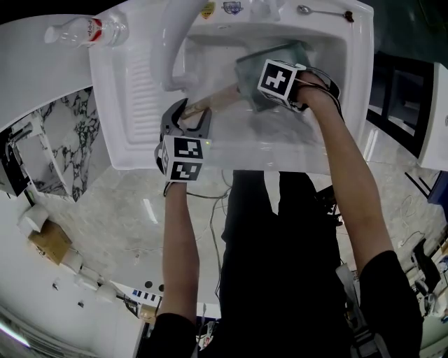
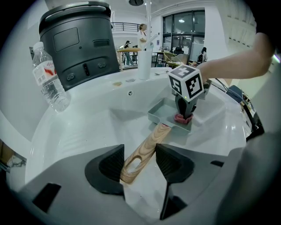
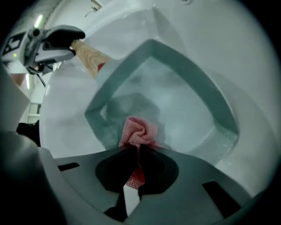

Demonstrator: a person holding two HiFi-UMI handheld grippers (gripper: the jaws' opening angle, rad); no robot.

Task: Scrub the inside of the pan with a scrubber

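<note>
A square grey-green pan (image 1: pixel 250 70) with a wooden handle (image 1: pixel 210 102) lies in the white sink (image 1: pixel 210 157). My left gripper (image 1: pixel 187 113) is at the sink's near left, its jaws closed on the end of the handle (image 2: pixel 145 149). In the left gripper view that gripper (image 2: pixel 139 156) has the handle running away between its pads. My right gripper (image 3: pixel 137 147) points down into the pan (image 3: pixel 175 101) and is shut on a crumpled pink mesh scrubber (image 3: pixel 138 131). The scrubber (image 2: pixel 183 118) presses on the pan's floor near its rim, below the right gripper (image 2: pixel 184 113).
A curved white faucet (image 1: pixel 178 42) reaches over the basin's left side. A plastic water bottle (image 1: pixel 87 31) lies on the counter at the back left, and a spoon (image 1: pixel 322 12) rests on the sink's far rim. A dark grey bin (image 2: pixel 77 44) stands behind the sink.
</note>
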